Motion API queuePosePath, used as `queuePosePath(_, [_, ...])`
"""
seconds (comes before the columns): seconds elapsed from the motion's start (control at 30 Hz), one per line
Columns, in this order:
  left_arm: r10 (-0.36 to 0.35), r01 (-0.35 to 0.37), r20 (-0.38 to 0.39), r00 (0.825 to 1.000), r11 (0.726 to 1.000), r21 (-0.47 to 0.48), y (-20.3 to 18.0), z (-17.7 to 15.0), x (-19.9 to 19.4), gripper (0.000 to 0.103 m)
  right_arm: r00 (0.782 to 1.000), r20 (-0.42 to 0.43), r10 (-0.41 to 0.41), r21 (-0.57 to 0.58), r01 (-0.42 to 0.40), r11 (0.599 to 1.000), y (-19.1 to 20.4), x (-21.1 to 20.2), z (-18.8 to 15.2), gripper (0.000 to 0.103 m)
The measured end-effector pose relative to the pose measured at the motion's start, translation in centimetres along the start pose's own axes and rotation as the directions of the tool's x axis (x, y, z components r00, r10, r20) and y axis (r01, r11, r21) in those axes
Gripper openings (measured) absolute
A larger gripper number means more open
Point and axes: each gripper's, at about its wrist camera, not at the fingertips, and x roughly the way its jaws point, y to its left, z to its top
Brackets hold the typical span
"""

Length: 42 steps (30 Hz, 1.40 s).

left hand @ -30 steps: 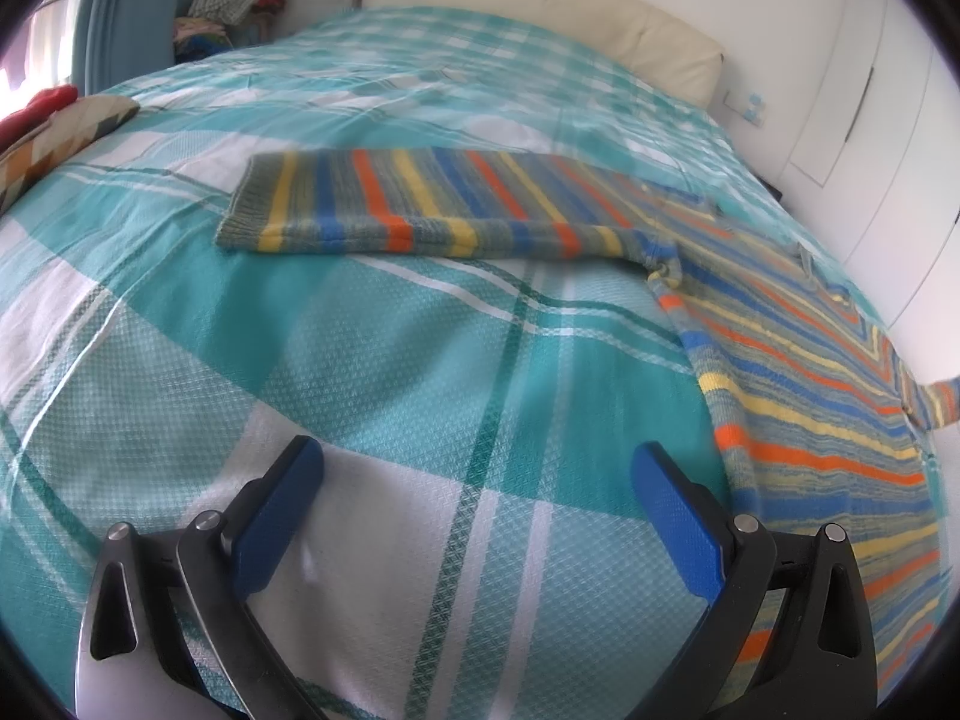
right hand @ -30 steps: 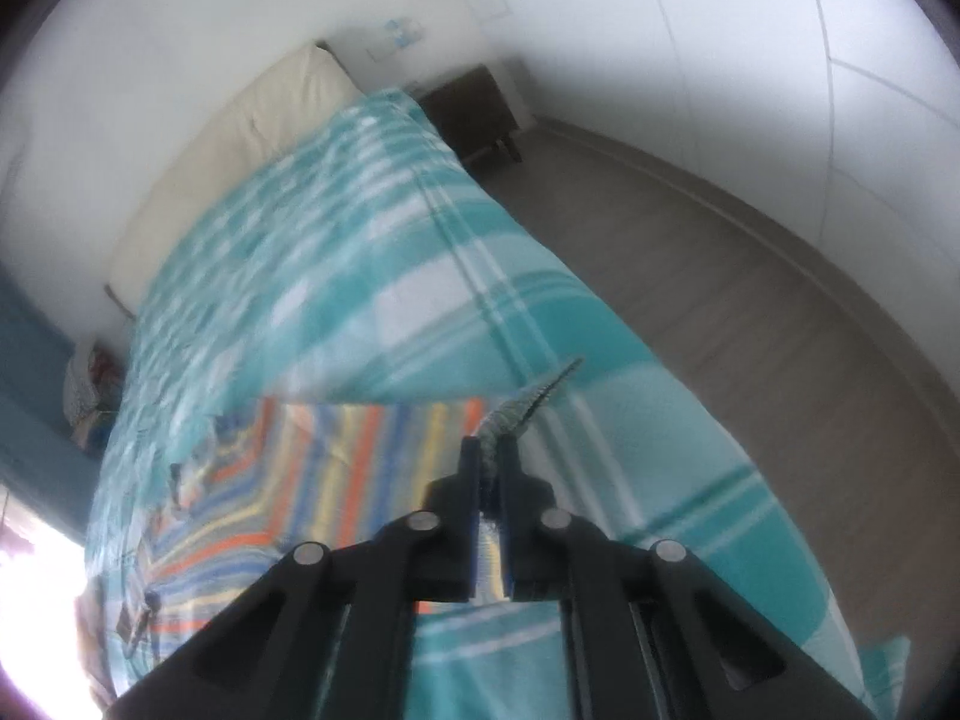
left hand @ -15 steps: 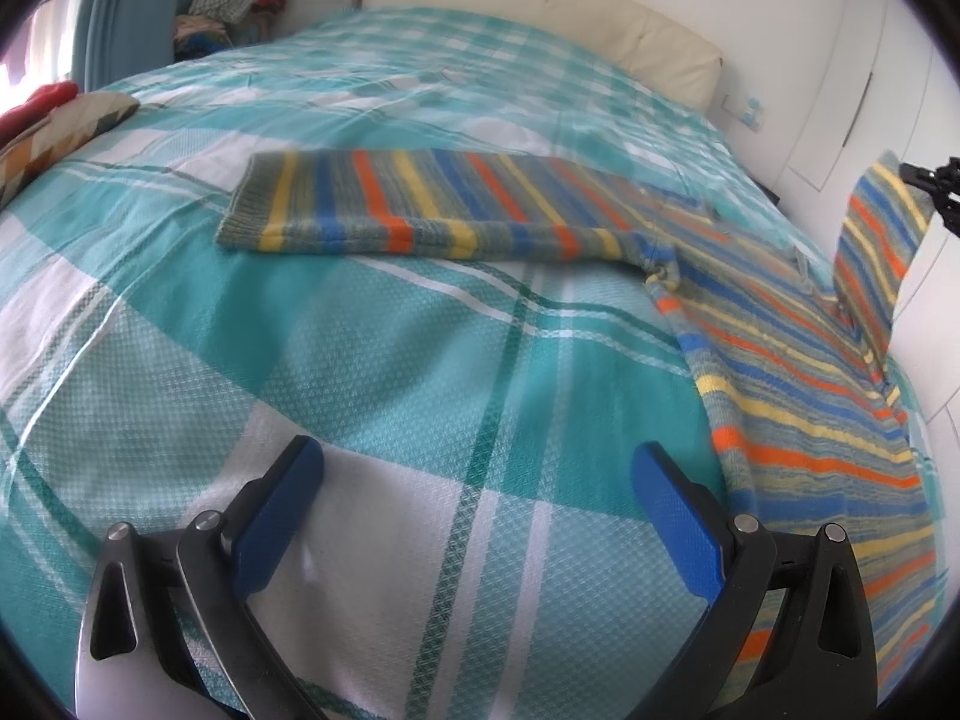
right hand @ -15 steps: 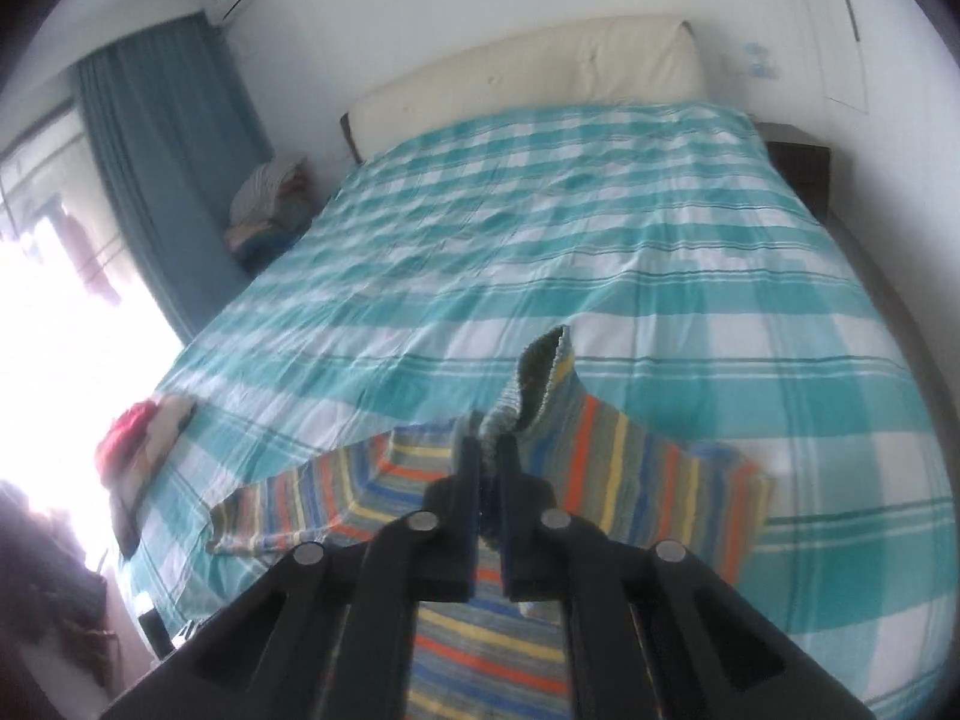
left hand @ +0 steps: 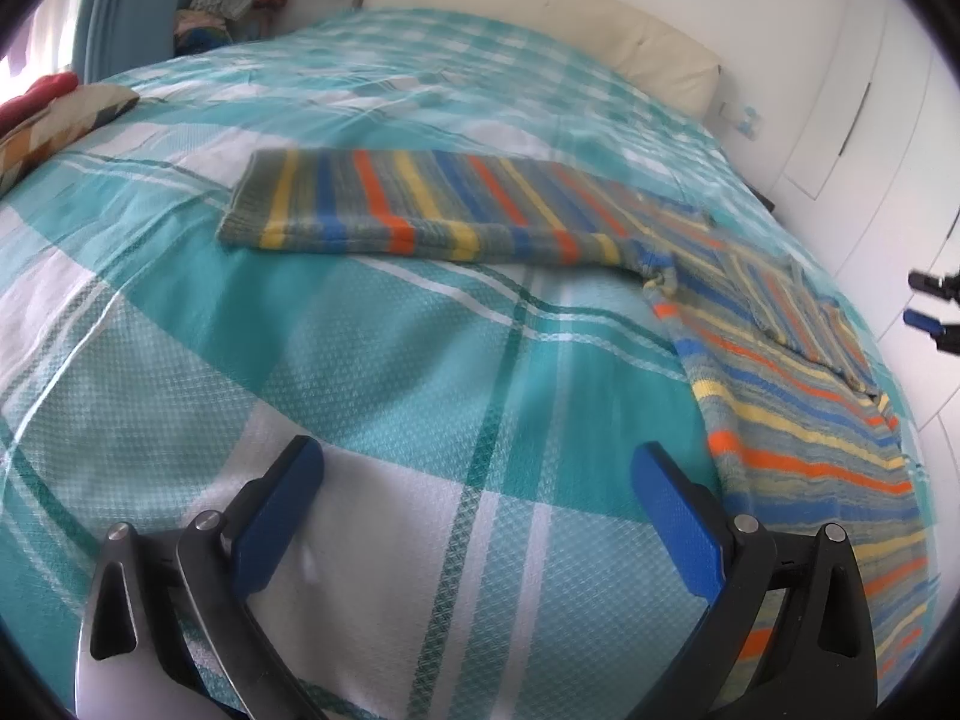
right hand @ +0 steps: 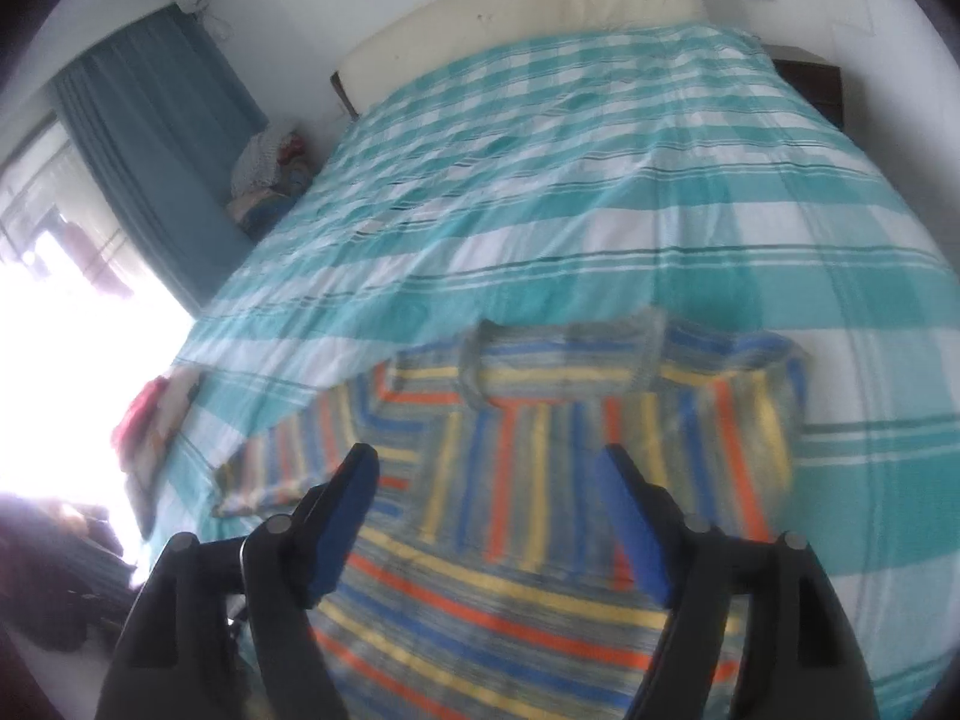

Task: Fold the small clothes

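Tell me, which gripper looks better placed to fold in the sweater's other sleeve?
Probably the left gripper. It is open over bare bedspread, and the outstretched sleeve lies ahead on its side. The right gripper, also open, hovers over the sweater body.

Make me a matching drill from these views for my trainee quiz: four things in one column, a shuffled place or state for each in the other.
Things:
1. striped sweater
2. left claw
3. curtain
4. headboard

Descriptions:
A. cream, at the bed's far end
B. teal, hanging beside the bright window
C. open above the plaid bedspread
D. lying with one sleeve folded over its body

Pairs: 1-D, 2-C, 3-B, 4-A
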Motion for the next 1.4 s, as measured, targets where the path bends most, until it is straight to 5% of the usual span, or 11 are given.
queuePosePath(0.13, [0.001,-0.001,0.000,1.000,1.000,0.001,0.1,0.0,-0.1,0.102,0.971,0.003,-0.239,-0.015,0.239,0.971,-5.8,-1.4,-5.5,0.074])
queuePosePath(0.27, [0.003,-0.003,-0.001,1.000,1.000,0.002,0.0,0.0,-0.1,0.102,0.909,-0.015,-0.417,-0.028,0.416,0.909,-11.6,-2.9,-11.7,0.074])
queuePosePath(0.4, [0.002,-0.002,-0.001,1.000,1.000,0.001,0.1,0.0,-0.1,0.102,0.863,0.073,-0.501,0.008,0.502,0.865,-15.1,-6.1,-16.3,0.075])
queuePosePath(0.47, [0.003,-0.003,-0.002,1.000,1.000,0.002,0.1,0.0,-0.1,0.102,0.850,0.100,-0.517,0.047,0.515,0.856,-16.2,-7.1,-17.5,0.086])
queuePosePath(0.53, [0.009,-0.009,-0.004,1.000,1.000,0.006,0.1,0.0,0.0,0.102,0.850,0.097,-0.518,0.079,0.513,0.855,-16.9,-7.0,-18.1,0.099])
queuePosePath(0.63, [0.020,-0.020,-0.008,1.000,1.000,0.013,0.0,0.0,0.1,0.102,0.847,0.096,-0.522,0.084,0.516,0.852,-17.1,-6.5,-18.3,0.102])
queuePosePath(1.4, [0.036,-0.035,-0.015,0.999,0.999,0.026,-0.2,0.1,0.4,0.102,0.851,0.109,-0.513,0.091,0.506,0.858,-16.5,-6.3,-18.3,0.103])
